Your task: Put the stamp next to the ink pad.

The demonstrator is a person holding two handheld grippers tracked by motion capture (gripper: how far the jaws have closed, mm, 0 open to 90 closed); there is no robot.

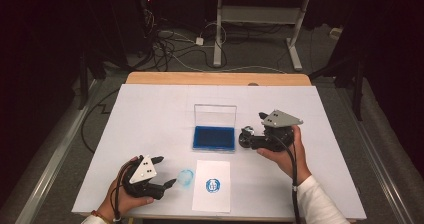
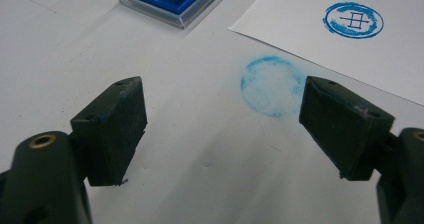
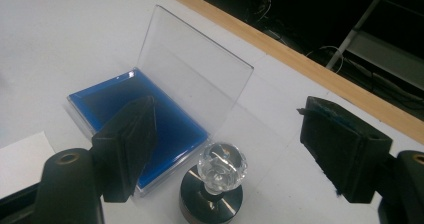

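A stamp with a clear faceted knob (image 3: 220, 165) on a black round base (image 3: 212, 200) stands upright on the white table, right of the ink pad. My right gripper (image 3: 230, 109) is open, with the stamp (image 1: 246, 133) low between its jaws and neither pad touching it. In the high view the right gripper (image 1: 253, 129) points left toward the blue ink pad (image 1: 214, 137). That ink pad (image 3: 131, 115) lies in a clear case with its lid (image 3: 194, 79) raised. My left gripper (image 1: 166, 171) rests open and holds nothing, near a round blue smudge (image 2: 272, 86) on the table.
A white sheet (image 1: 211, 185) with a blue round print (image 2: 353, 20) lies near the front edge, right of the smudge (image 1: 185, 177). The table's wooden rim (image 1: 215, 78) runs along the far side. Cables and a desk frame (image 1: 218, 29) sit on the floor beyond.
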